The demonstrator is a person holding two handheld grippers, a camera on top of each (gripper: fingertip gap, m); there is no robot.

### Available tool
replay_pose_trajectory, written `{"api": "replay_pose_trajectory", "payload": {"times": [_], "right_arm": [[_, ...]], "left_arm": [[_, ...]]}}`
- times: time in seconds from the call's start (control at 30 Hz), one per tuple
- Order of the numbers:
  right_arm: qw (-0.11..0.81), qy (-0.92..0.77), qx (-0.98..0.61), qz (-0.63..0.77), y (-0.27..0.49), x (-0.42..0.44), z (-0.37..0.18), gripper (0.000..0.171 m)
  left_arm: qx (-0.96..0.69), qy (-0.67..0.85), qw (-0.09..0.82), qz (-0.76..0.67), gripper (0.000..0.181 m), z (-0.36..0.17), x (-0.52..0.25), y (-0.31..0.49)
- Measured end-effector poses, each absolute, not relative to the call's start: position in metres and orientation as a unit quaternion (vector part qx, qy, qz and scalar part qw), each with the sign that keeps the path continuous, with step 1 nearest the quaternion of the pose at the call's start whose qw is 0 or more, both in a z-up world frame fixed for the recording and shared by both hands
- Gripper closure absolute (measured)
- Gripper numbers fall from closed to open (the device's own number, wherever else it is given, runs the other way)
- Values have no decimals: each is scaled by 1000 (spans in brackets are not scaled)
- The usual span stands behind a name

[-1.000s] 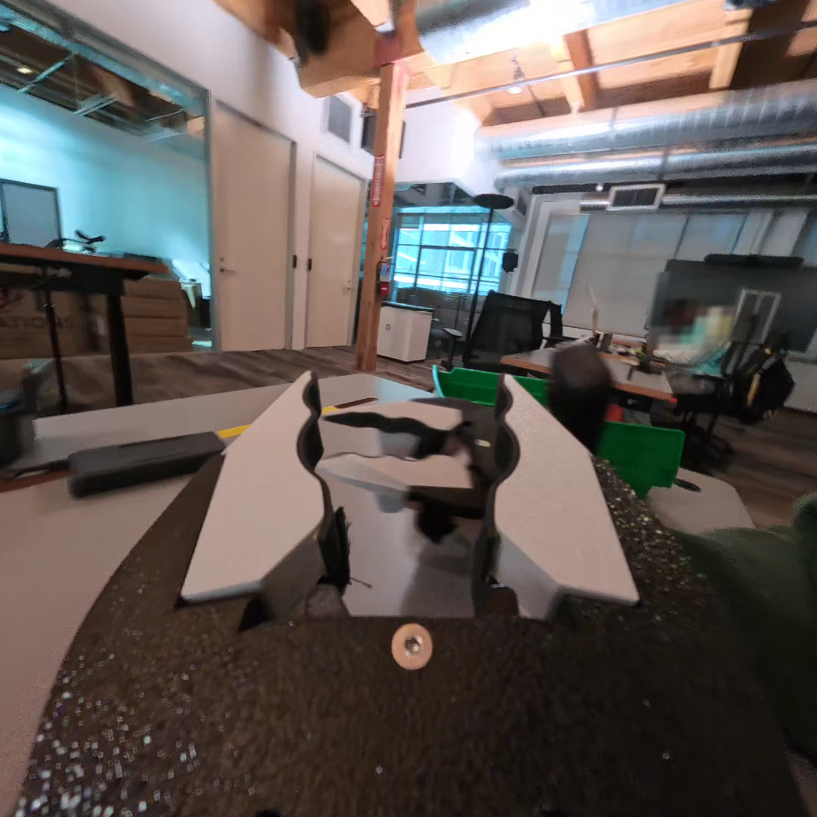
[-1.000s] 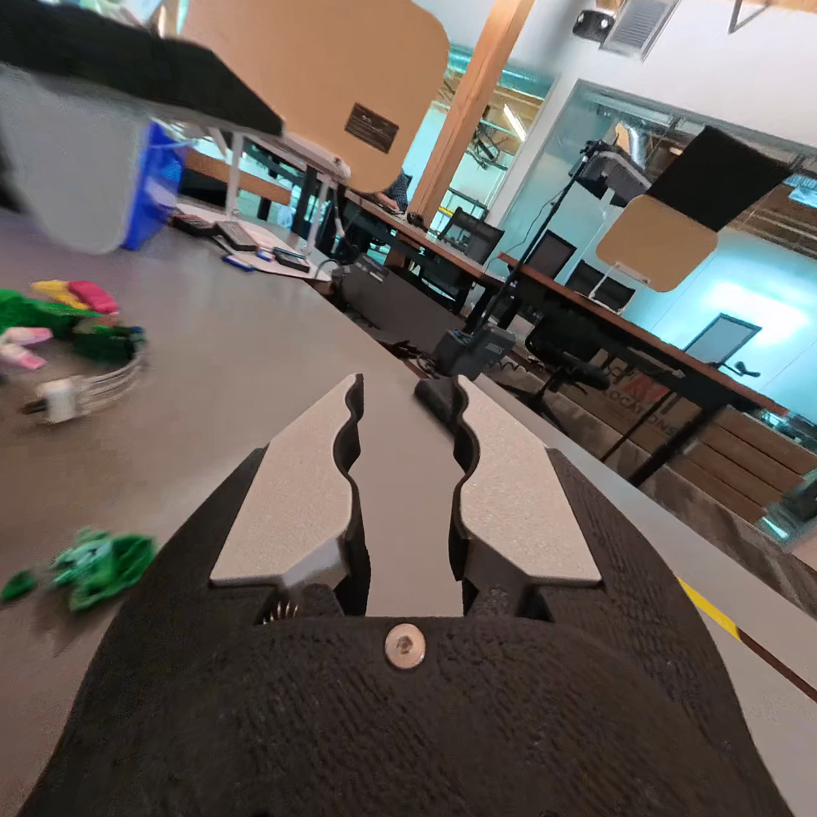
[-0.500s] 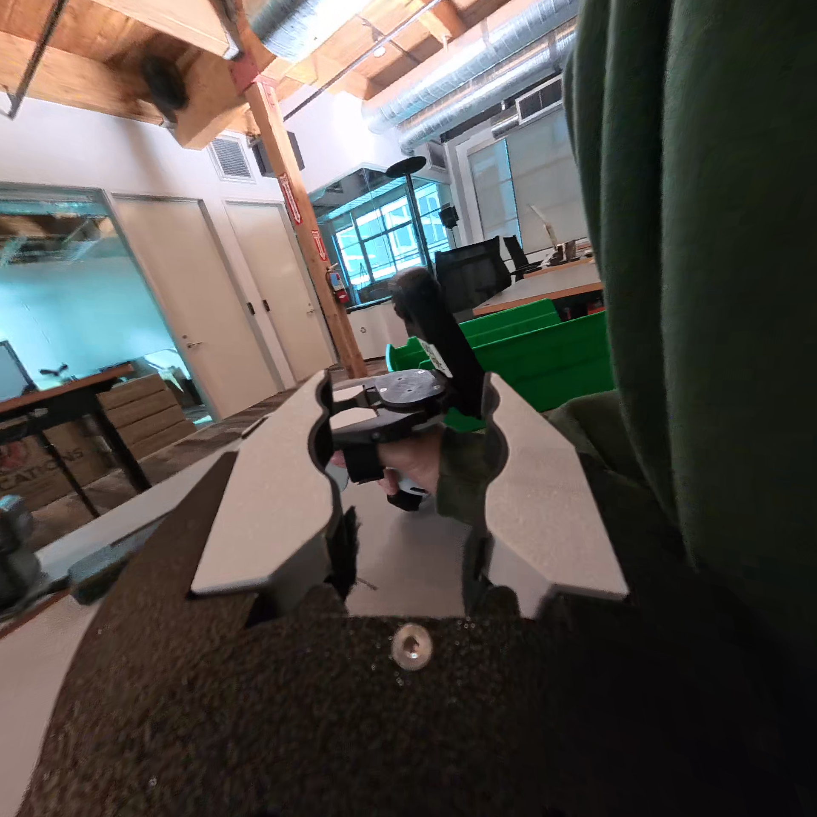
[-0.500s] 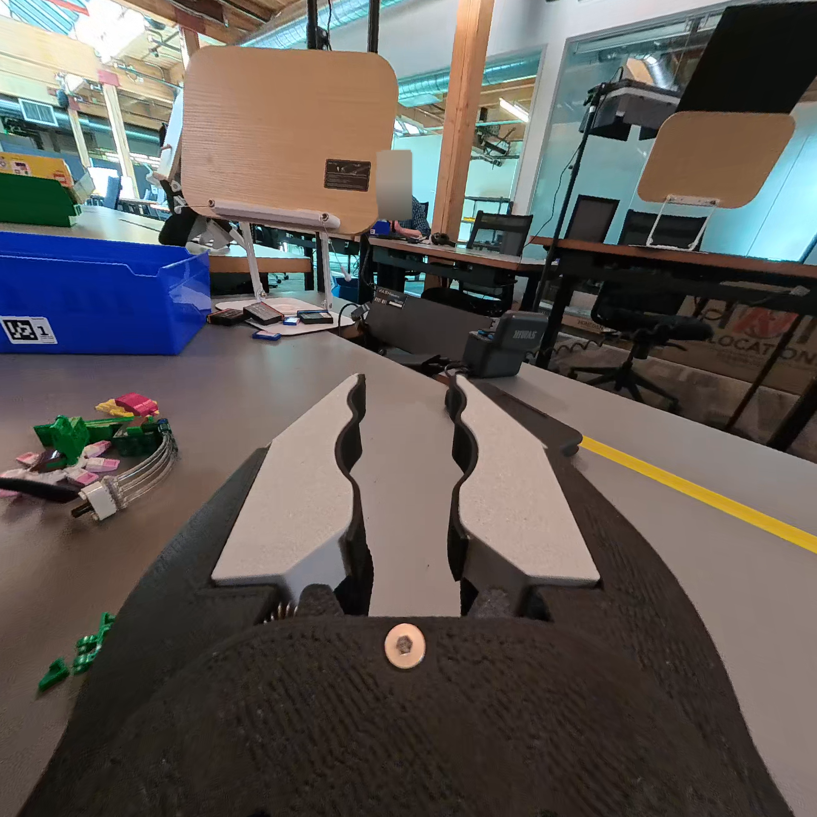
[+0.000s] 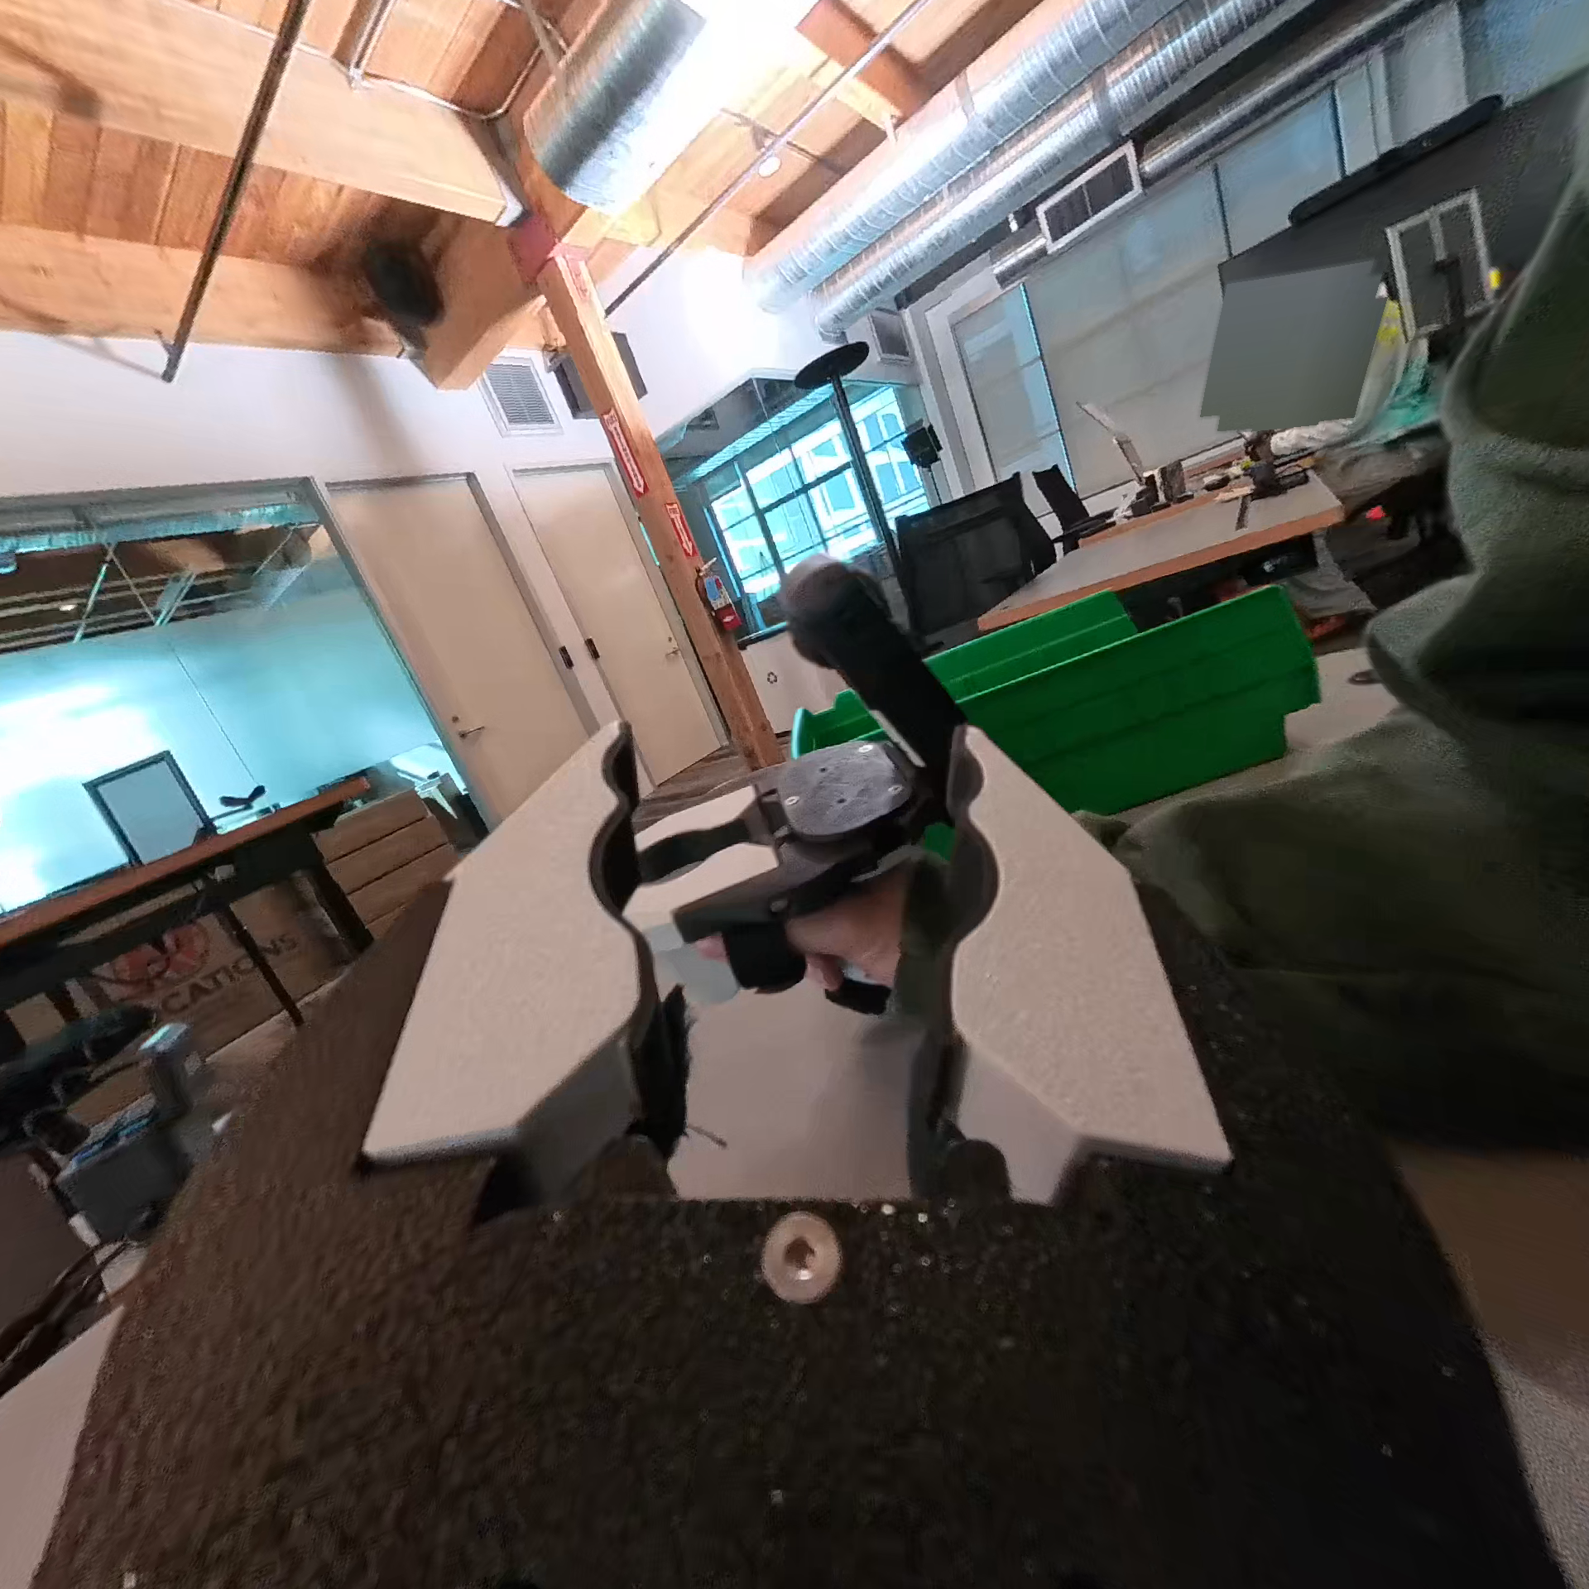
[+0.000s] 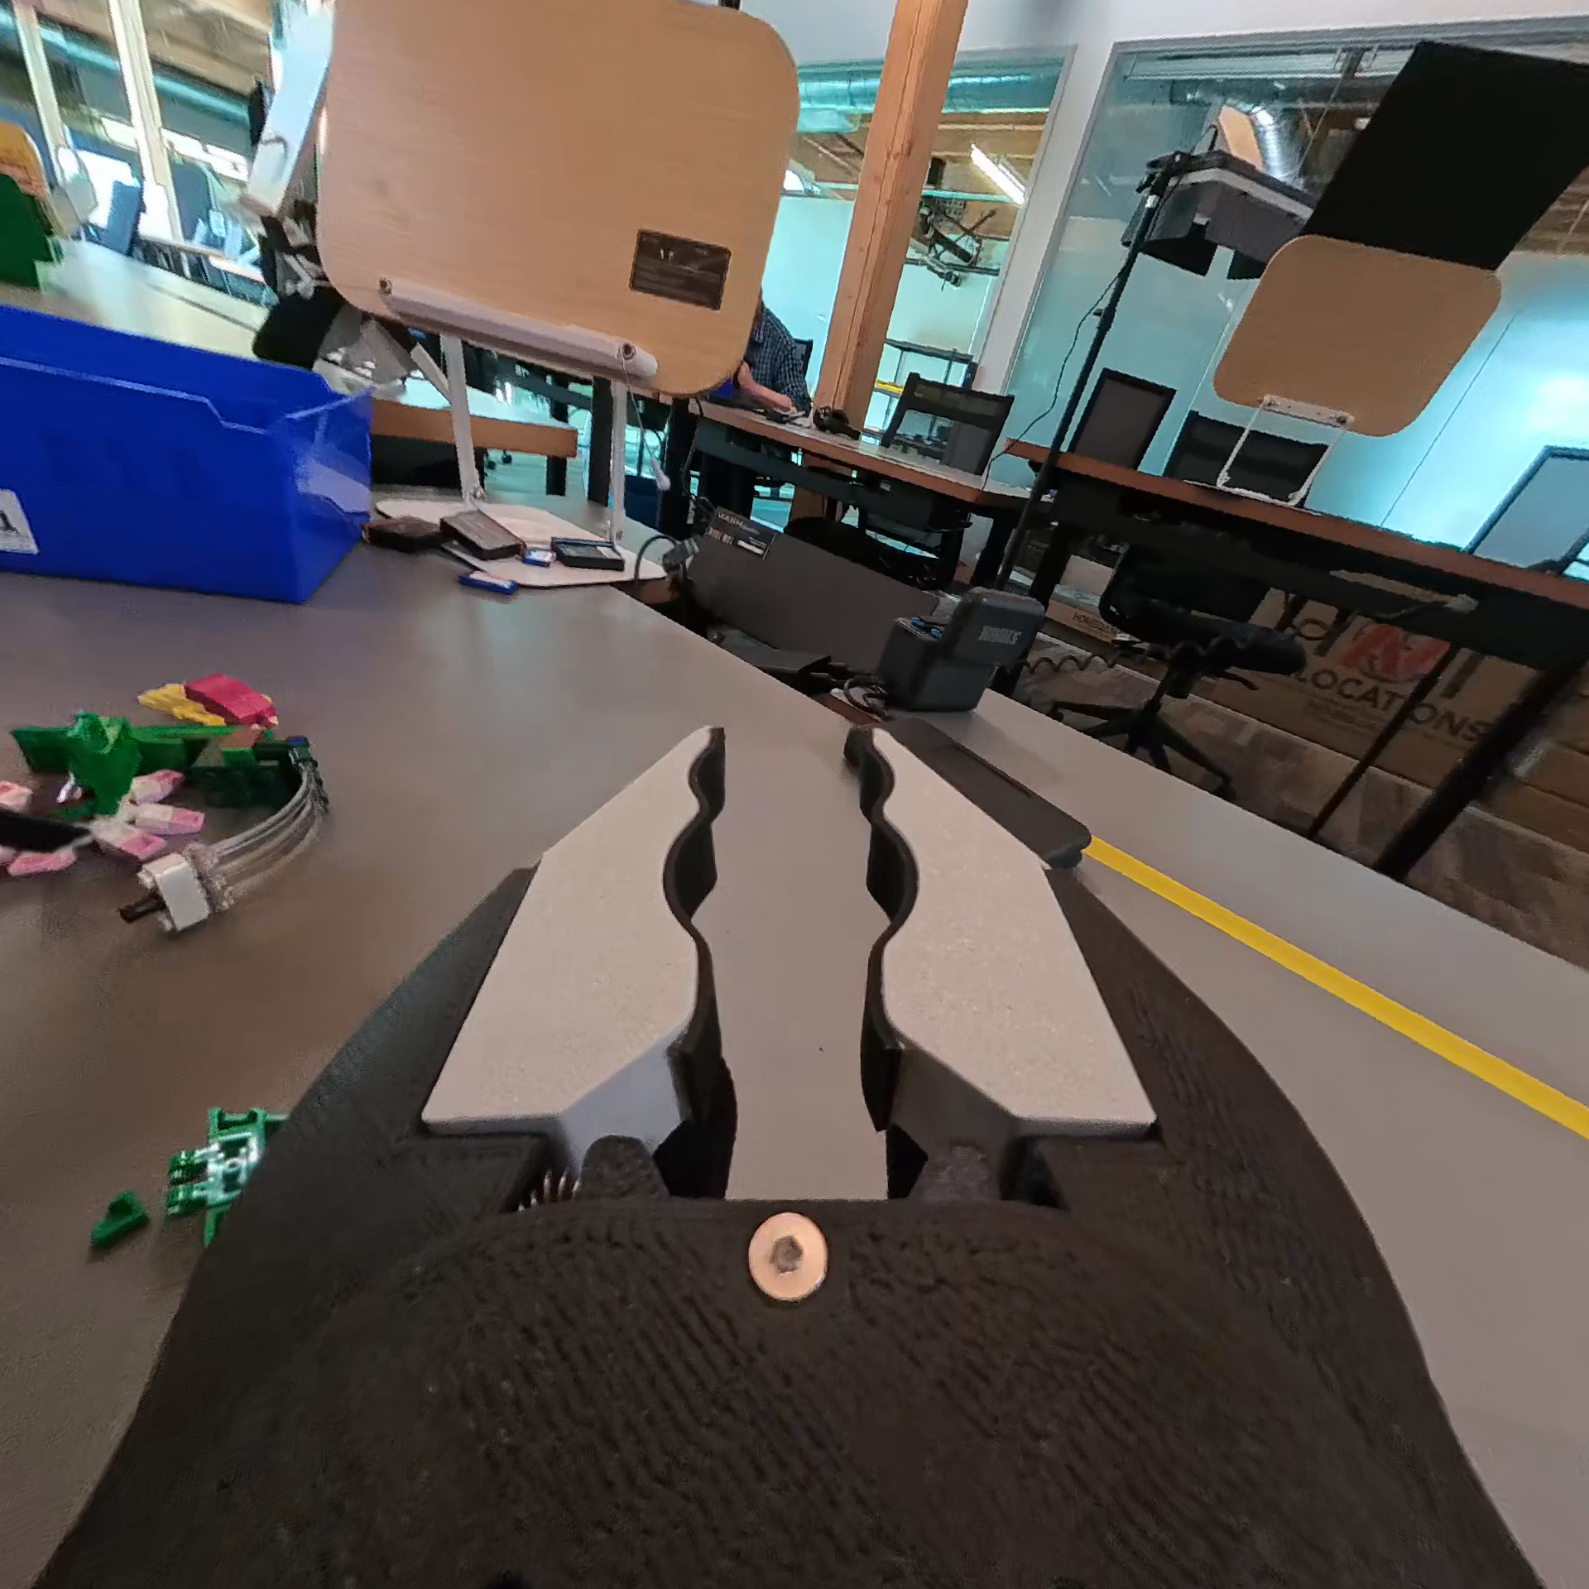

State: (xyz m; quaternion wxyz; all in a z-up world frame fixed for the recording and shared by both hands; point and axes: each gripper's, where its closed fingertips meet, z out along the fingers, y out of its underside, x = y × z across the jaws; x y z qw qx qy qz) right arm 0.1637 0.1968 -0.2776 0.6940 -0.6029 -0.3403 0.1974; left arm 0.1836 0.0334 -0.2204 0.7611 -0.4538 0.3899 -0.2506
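above the grey table (image 6: 533, 688), the right gripper (image 6: 787, 765) hangs with its two pale fingers (image 6: 593, 946) parted and nothing between them; bare tabletop shows through the gap. just past its right fingertip a flat black case (image 6: 1015, 800) lies near the table's far edge, and a yellow tape line (image 6: 1341, 980) runs along the table's right side from beside that case toward the near right corner. toward the left edge sits a heap of small plastic pieces (image 6: 146, 774), green, pink, yellow and magenta, with a bundle of clear cables ending in a white plug (image 6: 180, 890) touching the heap's near side. a few loose green bits (image 6: 215, 1169) lie apart from the heap, just beside the gripper's black body. a blue bin (image 6: 172, 481) stands at the far left corner, and behind it a wooden board on a white stand (image 6: 550, 180) rises over some small dark devices.

in the left wrist view the left gripper (image 5: 791, 825) is tilted upward over the table, its fingers (image 5: 516, 972) spread wide and empty. between them, farther off, a person's hand (image 5: 847, 941) in a dark green sleeve (image 5: 1341, 894) grips the handle of the other gripper. green bins (image 5: 1135, 696) stand behind that hand near the table's far edge.
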Motion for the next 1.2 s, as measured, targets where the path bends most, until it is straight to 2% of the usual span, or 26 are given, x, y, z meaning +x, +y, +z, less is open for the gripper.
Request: {"api": "replay_pose_trajectory", "payload": {"times": [0.3,0.43,0.53,0.57,0.6,0.93,1.2], "right_arm": [[678,-388,-595,190,187,150,-287,144],[673,-392,-596,194,186,148,-288,144],[676,-386,-595,198,185,150,-287,144],[677,-383,-595,199,185,151,-286,144],[677,-381,-597,200,186,151,-286,144],[678,-372,-602,199,185,153,-286,145],[683,-370,-606,171,181,155,-287,145]], "left_arm": [[-396,464,768,-193,111,-229,208,6],[-385,461,770,-216,123,-233,210,0],[-408,457,743,-270,112,-238,216,-3],[-417,440,748,-271,97,-234,212,1],[-426,418,757,-265,91,-230,205,8],[-488,345,739,-312,99,-231,178,32],[-454,396,746,-283,104,-232,192,13]]}}
